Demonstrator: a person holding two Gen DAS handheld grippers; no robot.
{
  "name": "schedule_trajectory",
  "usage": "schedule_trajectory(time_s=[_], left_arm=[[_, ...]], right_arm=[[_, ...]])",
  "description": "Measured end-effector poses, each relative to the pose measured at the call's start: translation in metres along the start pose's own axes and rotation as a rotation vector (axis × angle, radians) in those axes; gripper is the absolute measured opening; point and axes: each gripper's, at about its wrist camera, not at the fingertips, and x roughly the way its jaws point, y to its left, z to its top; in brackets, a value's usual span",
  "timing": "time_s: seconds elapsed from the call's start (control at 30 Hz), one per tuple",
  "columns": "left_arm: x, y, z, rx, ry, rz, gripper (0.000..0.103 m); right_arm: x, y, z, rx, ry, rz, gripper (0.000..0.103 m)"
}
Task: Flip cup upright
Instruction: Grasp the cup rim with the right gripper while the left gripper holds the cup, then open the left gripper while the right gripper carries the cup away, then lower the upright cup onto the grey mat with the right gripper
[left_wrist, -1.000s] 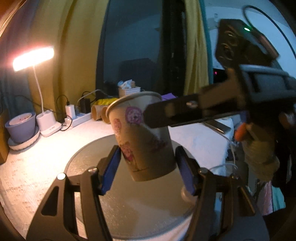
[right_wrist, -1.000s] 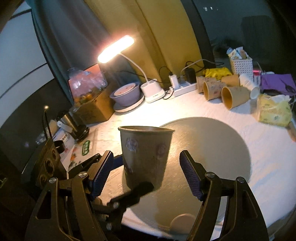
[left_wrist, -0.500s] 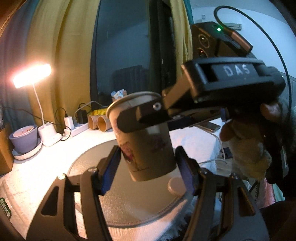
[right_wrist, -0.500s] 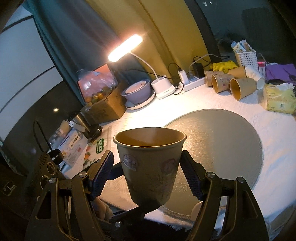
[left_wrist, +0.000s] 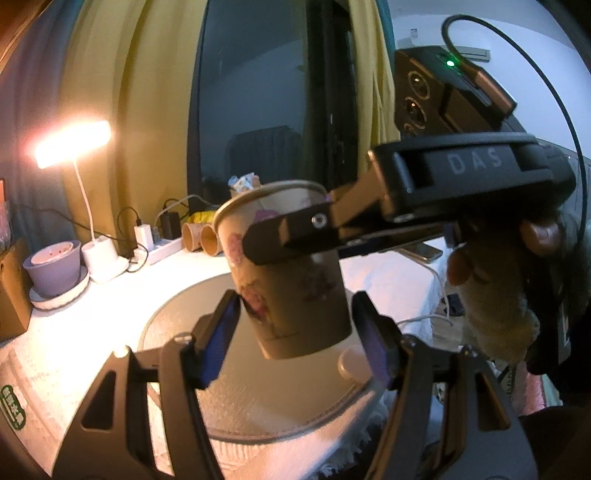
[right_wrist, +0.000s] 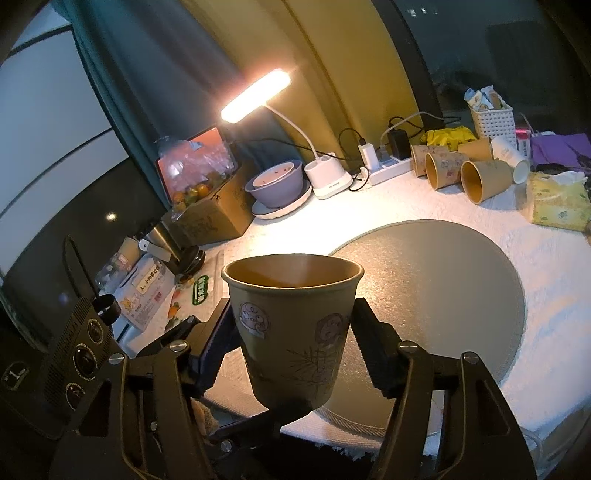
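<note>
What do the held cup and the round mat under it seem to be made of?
Cup: probably paper, matte brown, with a rolled rim and printed cartoon figures. Round mat: grey with a fine grainy sheen, perhaps faux leather or silicone; the look leaves it open.

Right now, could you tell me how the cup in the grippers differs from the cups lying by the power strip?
The held cup is mouth up, off the table, between the right gripper fingers; the spare cups lie on their sides on the white cloth. The held cup stands alone; the spares are clustered together. All are tan paper cups with printed pictures.
</note>
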Motion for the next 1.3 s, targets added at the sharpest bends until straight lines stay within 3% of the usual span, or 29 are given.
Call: schedule_trajectory(time_s=[0.07, 0.2, 0.37, 0.5, 0.97, 1.3], left_arm=[[-0.001, 0.002, 0.0, -0.013, 0.0, -0.01, 0.08], [-0.001, 0.005, 0.002, -0.026, 0.014, 0.02, 0.082], [0.004, 0.026, 0.004, -0.126, 0.074, 0.102, 0.082], [0.004, 0.043, 0.007, -0.191, 0.083, 0.181, 0.082], [0.021, 0.084, 0.001, -0.272, 0.122, 0.334, 0.082], [0.044, 0.115, 0.002, -0.308, 0.147, 0.386, 0.082]], right_arm=[[-0.001, 0.0, 0.0, -0.001, -0.008, -0.004, 0.067], [-0.002, 0.003, 0.002, -0.009, -0.042, -0.039, 0.067], [-0.015, 0.014, 0.003, -0.097, -0.158, -0.195, 0.067], [-0.018, 0.018, -0.002, -0.162, -0.203, -0.303, 0.067], [0.003, 0.009, -0.032, -0.255, -0.201, -0.503, 0.067], [0.036, -0.017, -0.029, -0.244, -0.152, -0.517, 0.067]])
